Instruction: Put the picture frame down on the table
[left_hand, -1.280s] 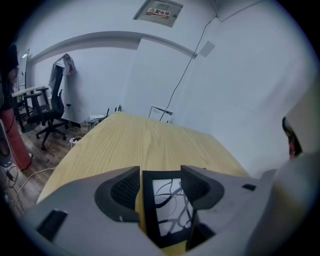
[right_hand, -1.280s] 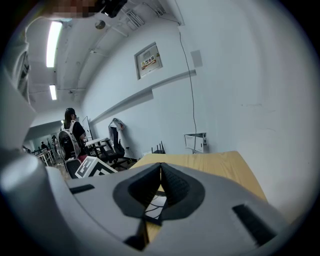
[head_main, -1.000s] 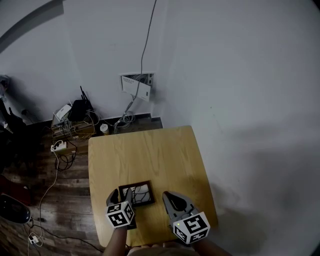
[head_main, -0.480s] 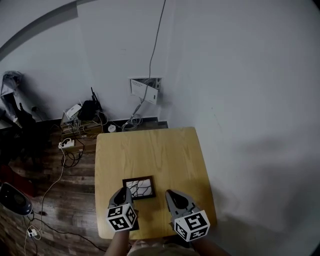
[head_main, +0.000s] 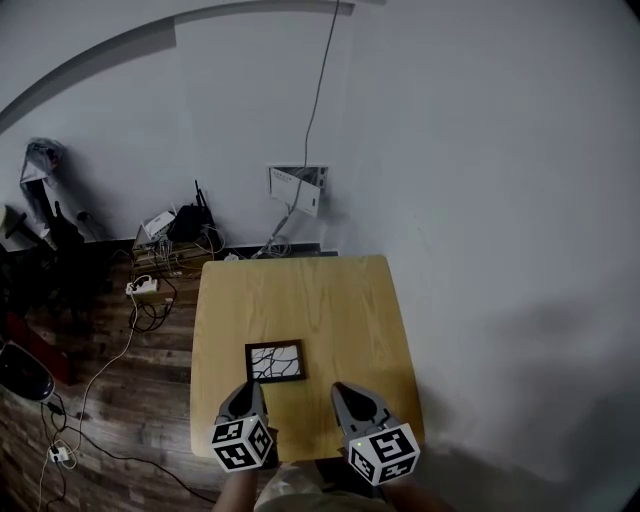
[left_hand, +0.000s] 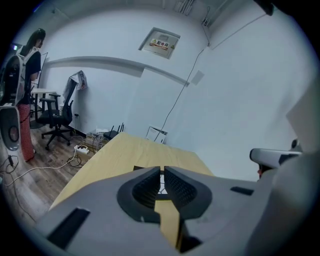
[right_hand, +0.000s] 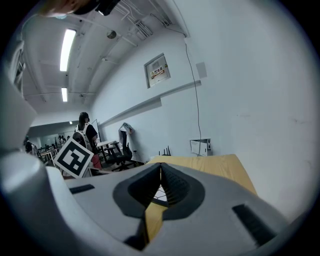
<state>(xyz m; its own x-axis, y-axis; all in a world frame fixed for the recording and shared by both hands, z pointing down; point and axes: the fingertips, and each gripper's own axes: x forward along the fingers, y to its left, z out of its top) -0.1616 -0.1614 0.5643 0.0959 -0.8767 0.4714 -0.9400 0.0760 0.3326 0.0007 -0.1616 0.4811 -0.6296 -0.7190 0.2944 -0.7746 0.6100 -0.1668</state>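
Observation:
The dark-edged picture frame (head_main: 275, 362) lies flat on the wooden table (head_main: 300, 290), left of the middle. Both grippers hang over the table's near edge, apart from the frame. My left gripper (head_main: 244, 400) is just short of the frame's near side. Its jaws have just been closing and now stand shut with nothing between them. In the left gripper view (left_hand: 161, 171) a corner of the frame (left_hand: 139, 168) shows beyond the tips. My right gripper (head_main: 345, 396) is shut and empty too. In the right gripper view (right_hand: 160, 170) the frame (right_hand: 159, 197) peeps through below the tips.
A white wall runs close along the table's far and right sides, with a wall box (head_main: 298, 188) and a hanging cable. A router, power strip and cables (head_main: 160, 240) lie on the floor at the back left. Office chairs (left_hand: 57, 112) and a person (left_hand: 30, 65) stand far off.
The left gripper has let go of the frame's near edge, pulled back toward me and closed. The right gripper has drawn back too. The frame stays flat on the table.

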